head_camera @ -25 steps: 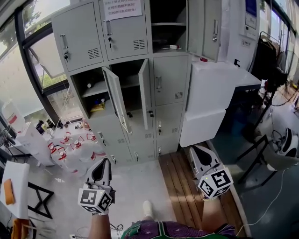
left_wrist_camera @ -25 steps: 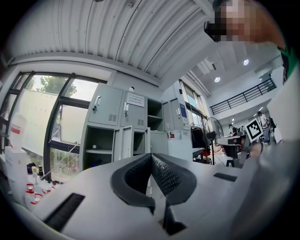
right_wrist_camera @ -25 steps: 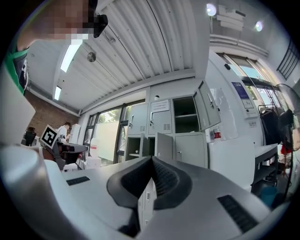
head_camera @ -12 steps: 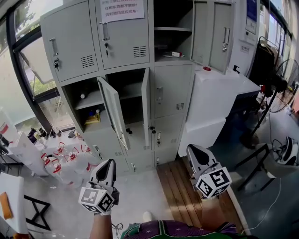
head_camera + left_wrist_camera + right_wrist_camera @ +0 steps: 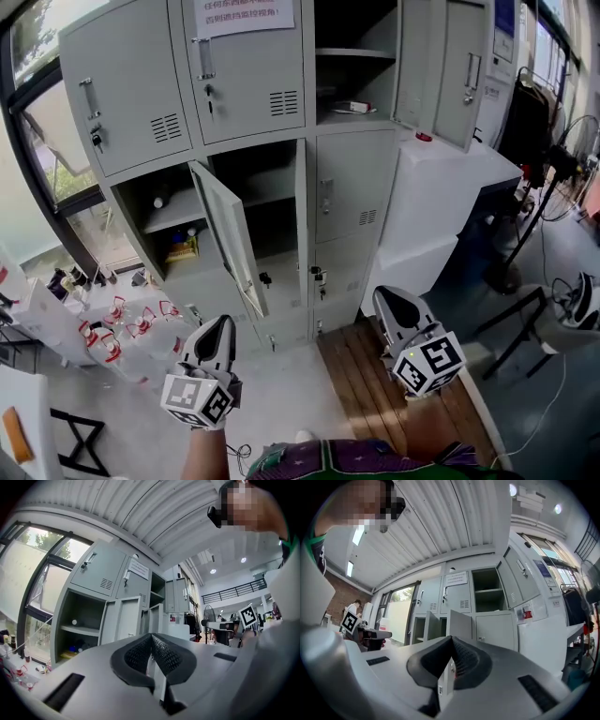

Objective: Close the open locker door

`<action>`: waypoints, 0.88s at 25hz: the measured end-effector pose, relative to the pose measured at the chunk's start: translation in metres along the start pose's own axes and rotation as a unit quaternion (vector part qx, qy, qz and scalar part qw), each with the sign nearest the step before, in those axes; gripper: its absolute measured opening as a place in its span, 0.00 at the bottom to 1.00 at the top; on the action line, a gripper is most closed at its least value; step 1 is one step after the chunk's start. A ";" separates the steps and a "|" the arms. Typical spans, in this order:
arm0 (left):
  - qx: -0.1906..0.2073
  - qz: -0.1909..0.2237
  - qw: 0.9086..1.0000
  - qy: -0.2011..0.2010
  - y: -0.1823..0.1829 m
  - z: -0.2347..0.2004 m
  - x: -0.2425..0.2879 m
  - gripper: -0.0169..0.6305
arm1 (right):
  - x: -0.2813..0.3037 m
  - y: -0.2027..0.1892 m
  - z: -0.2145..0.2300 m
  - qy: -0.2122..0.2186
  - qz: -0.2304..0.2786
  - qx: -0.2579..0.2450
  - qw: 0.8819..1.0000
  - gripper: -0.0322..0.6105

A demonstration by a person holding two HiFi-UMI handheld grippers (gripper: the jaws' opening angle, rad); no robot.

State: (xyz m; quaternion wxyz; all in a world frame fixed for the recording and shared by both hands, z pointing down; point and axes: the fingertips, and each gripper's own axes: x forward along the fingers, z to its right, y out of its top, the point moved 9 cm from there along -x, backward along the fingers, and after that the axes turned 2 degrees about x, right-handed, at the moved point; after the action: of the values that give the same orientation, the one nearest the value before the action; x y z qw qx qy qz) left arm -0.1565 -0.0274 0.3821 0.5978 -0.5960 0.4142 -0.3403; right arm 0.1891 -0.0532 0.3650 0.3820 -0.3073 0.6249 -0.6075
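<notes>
Head view: left gripper point(image 5: 223, 328) sits lower left of centre and right gripper point(image 5: 392, 302) lower right of centre. Both are well apart from the locker bank point(image 5: 141, 84) that fills the upper frame. Two doors stand open mid-frame: left open door point(image 5: 225, 234) swings out toward the camera, and right open door point(image 5: 302, 216) is edge-on just beside it. A third, the upper open door point(image 5: 466, 58), is at upper right. Risk: the task names one door, so the wrong one could get shut. The floor jugs point(image 5: 122, 314) at lower left lie near the walking line and could get kicked.

Left gripper view: tongs are pressed together with nothing between them. The open doors show centre-left, past the tips. Risk: a closed tip pushing a smooth panel can skid off, or the door can rebound unlatched.

Right gripper view: tongs are pressed together and empty, with the doors at centre. Risk: shoving one door may knock its neighbour, since they stand so close.
</notes>
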 end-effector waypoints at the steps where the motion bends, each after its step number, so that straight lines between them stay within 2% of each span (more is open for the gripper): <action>1: 0.002 0.001 1.000 -0.001 -0.003 -0.004 0.004 0.06 | 0.003 -0.003 0.000 -0.001 -0.002 0.000 1.000 0.06; 6: 0.011 0.004 1.000 0.013 -0.001 -0.003 0.022 0.06 | 0.016 -0.009 0.012 0.010 -0.014 0.008 1.000 0.06; 8: 0.015 0.010 0.999 0.027 0.001 0.002 0.029 0.11 | 0.020 -0.007 0.021 0.015 -0.010 0.011 1.000 0.06; 11: 0.012 0.009 0.999 0.033 0.001 0.010 0.042 0.34 | 0.023 -0.005 0.035 0.024 -0.007 0.014 1.000 0.06; 12: 0.015 0.005 0.999 0.032 0.001 0.013 0.047 0.44 | 0.024 -0.006 0.039 0.026 -0.007 0.015 1.000 0.06; 13: 0.021 0.001 0.999 0.034 0.000 0.015 0.051 0.49 | 0.026 -0.006 0.044 0.029 -0.006 0.018 0.999 0.06; 16: 0.034 -0.005 0.998 0.049 0.000 0.020 0.063 0.53 | 0.032 -0.011 0.052 0.038 -0.008 0.029 0.999 0.06; 22: 0.032 -0.022 0.998 0.053 -0.012 0.023 0.085 0.53 | 0.043 -0.014 0.058 0.063 -0.012 0.021 0.998 0.06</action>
State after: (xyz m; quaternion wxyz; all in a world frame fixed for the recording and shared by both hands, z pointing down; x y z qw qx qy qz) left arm -0.0982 -0.0945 0.3849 0.5863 -0.5661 0.4214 -0.3977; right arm 0.2151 -0.1212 0.3762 0.3407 -0.2683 0.6310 -0.6433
